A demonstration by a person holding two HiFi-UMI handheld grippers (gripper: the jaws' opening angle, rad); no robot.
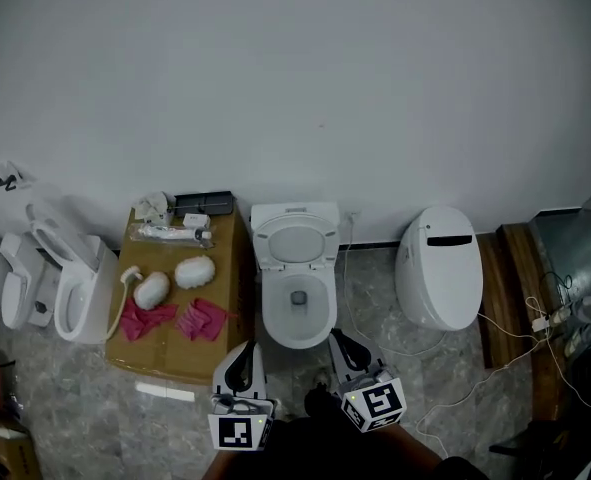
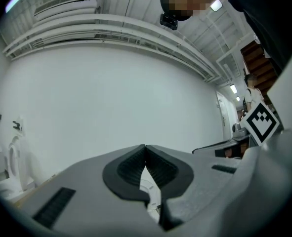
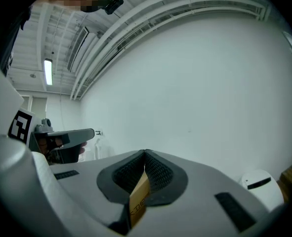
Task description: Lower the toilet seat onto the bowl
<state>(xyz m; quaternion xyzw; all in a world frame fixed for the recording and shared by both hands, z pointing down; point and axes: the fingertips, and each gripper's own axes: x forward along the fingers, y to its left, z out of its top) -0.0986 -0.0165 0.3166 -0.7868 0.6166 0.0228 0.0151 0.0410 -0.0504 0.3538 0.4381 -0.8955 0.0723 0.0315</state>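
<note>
Grey floor (image 1: 95,408), open toilet bowl (image 1: 273,318) w/ seat (image 1: 263,246) upright

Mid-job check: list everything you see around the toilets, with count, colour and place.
toilet with raised seat: 1, white, centre, against the wall, bowl open
closed toilet: 1, white, right of the centre one
other toilets: at least 2, white, far left
cardboard box: 1, brown, left of the centre toilet
gloves: 2, pink, on the box
rounded items: 2, white, on the box
tray: 1, dark, at the box's back edge
cables: several, white, floor at right
left gripper: 1, grey and black, shut, empty, before the bowl
right gripper: 1, same colours, shut, empty, beside it
</note>
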